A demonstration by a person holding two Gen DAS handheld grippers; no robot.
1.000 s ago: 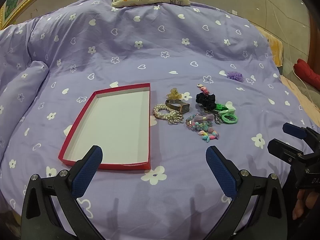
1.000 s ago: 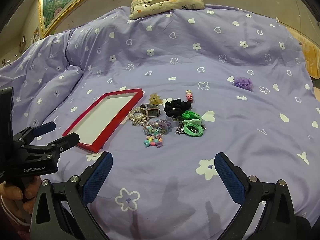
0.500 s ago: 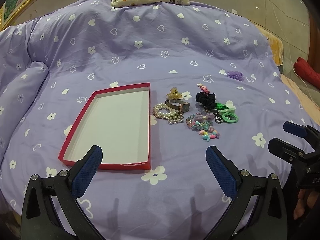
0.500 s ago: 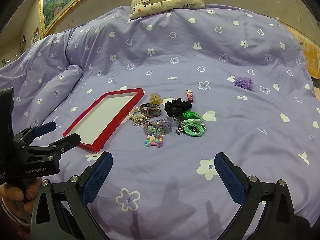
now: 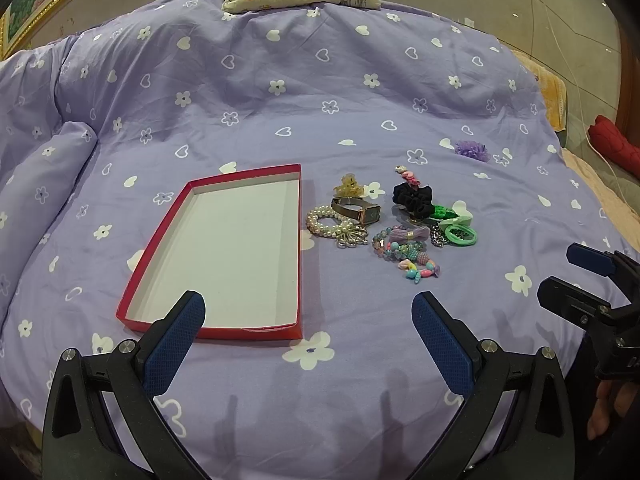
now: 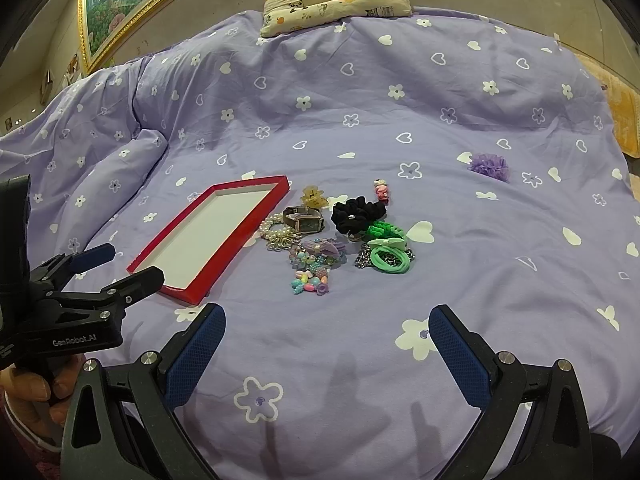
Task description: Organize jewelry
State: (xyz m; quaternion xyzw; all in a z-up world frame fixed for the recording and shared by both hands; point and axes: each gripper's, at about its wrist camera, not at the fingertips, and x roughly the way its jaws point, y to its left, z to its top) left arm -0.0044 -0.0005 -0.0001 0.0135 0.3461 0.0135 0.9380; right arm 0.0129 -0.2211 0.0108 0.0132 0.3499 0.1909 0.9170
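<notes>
Both grippers hang with jaws spread wide and nothing in them: the left gripper (image 5: 308, 312) at the bottom of its view, the right gripper (image 6: 326, 324) likewise. The jewelry (image 6: 332, 236) lies heaped mid-frame on the bed (image 6: 440, 128), just right of the empty red tray (image 5: 236, 248), whose long axis runs up the frame. The heap sits almost straight ahead of the right gripper, so I judge that one better placed.

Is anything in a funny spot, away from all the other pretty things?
Yes. A purple flower hair piece lies alone on the bedspread, far right of the jewelry pile beside the red tray. The tray holds nothing yet. Nothing looks broken or spilled.
</notes>
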